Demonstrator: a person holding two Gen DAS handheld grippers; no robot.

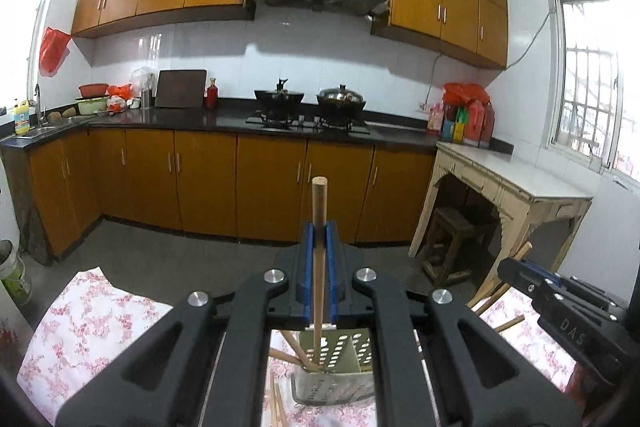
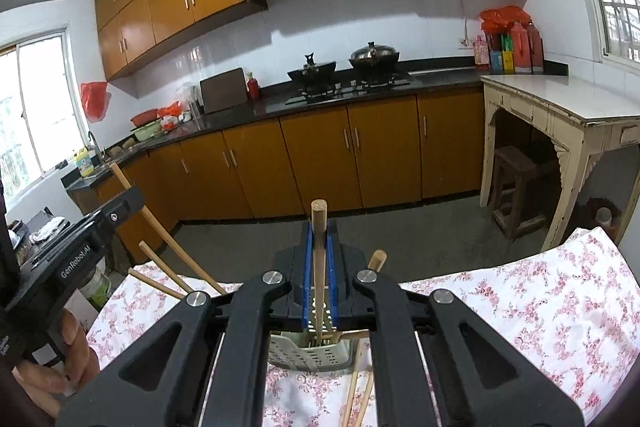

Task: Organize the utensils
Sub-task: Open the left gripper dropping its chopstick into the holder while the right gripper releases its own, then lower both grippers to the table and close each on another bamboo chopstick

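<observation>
Wooden chopsticks stand pinched upright, 1 in our left gripper (image 1: 319,247) and 1 in our right gripper (image 2: 319,247), tips aimed into the perforated holder (image 1: 340,367) below.

Chopsticks (image 1: 319,227): pale wood, smooth, matt. Holder (image 1: 340,359): perforated plastic, pale, dull sheen. Tablecloth (image 2: 540,291): floral cloth, matt. Grippers (image 2: 319,251): matt black plastic, blue pads, shiny metal bolts. Cabinets (image 1: 264,179), frame centre: glossy wood. Countertop (image 1: 168,119): polished dark stone.
</observation>
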